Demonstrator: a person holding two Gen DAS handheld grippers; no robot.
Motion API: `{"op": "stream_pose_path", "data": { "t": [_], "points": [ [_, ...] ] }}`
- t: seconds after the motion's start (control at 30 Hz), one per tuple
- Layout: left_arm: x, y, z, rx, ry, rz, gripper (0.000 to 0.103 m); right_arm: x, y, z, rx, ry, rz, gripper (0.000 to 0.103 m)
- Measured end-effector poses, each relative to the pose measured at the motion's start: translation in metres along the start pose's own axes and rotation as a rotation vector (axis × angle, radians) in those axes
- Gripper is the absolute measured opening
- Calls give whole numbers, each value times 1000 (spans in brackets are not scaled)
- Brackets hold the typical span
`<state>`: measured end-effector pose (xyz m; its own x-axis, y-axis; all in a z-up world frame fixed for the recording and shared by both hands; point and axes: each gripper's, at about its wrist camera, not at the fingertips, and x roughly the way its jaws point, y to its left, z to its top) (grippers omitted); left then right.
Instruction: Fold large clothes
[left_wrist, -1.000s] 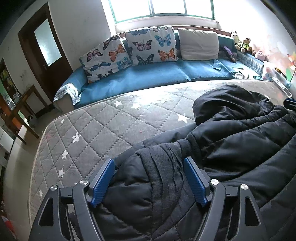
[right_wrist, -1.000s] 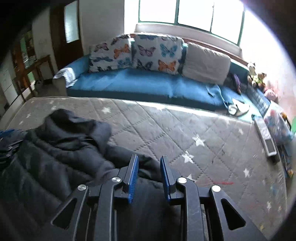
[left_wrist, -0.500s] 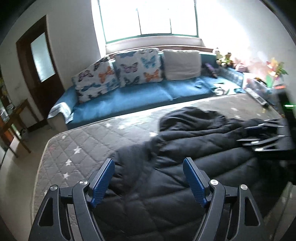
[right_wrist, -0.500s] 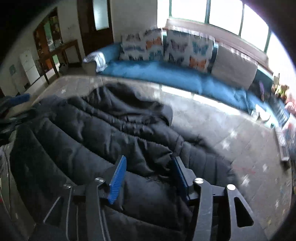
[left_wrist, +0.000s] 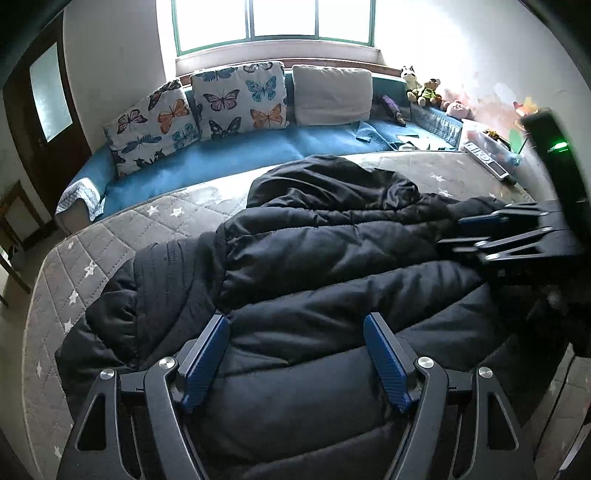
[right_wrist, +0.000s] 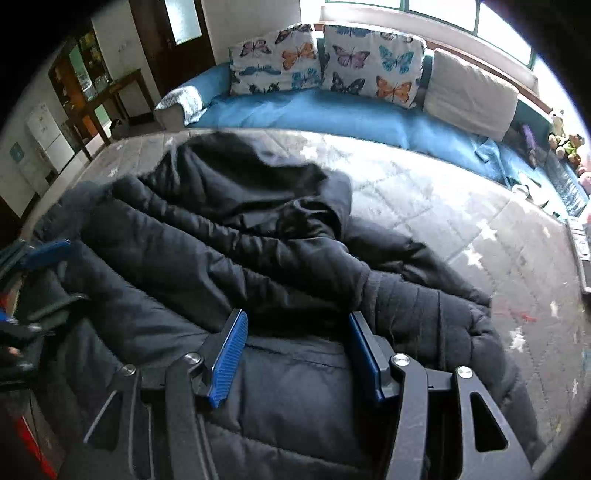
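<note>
Where stars dot mattress (left_wrist: 122, 236): perhaps blue sofa (left_wrist: 258, 151)

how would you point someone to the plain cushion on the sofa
Start at the long blue sofa under the window, behind the grey star-quilted mattress where the black puffer jacket lies. Three cushions lean along its back. The plain cushion is the rightmost one, solid beige with no print, while the two to its left are covered in colourful butterflies.

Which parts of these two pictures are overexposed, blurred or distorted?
Left wrist view: the window is blown out white, the right gripper is motion-blurred, and the fisheye bends the mattress edge. Right wrist view: glare whitens the mattress, and the black jacket looks soft.
</note>
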<state>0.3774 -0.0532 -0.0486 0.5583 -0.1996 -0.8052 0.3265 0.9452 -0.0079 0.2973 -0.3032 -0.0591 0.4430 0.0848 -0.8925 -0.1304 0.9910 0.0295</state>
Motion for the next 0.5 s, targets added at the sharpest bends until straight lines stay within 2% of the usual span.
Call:
{"op": "stream_pose_path", "data": {
  "t": [0.07, 0.2, 0.37, 0.5],
  "points": [
    [3, -2, -1, 5, 7, 3, 80, -18, 7, -4, -15, -33, 4, 60],
    [3, 1, 2, -22, 17, -4, 80, -45, 28, -17, -64, -39, 29, 60],
    [-41, 10, -7, -76, -35, -25, 77, -64, 43, -41, -129, -21, 31, 60],
    [-82, 18, -28, -99, -81, -39, 77, -64, 45, -52, -135, -5, 58, 60]
  ]
}}
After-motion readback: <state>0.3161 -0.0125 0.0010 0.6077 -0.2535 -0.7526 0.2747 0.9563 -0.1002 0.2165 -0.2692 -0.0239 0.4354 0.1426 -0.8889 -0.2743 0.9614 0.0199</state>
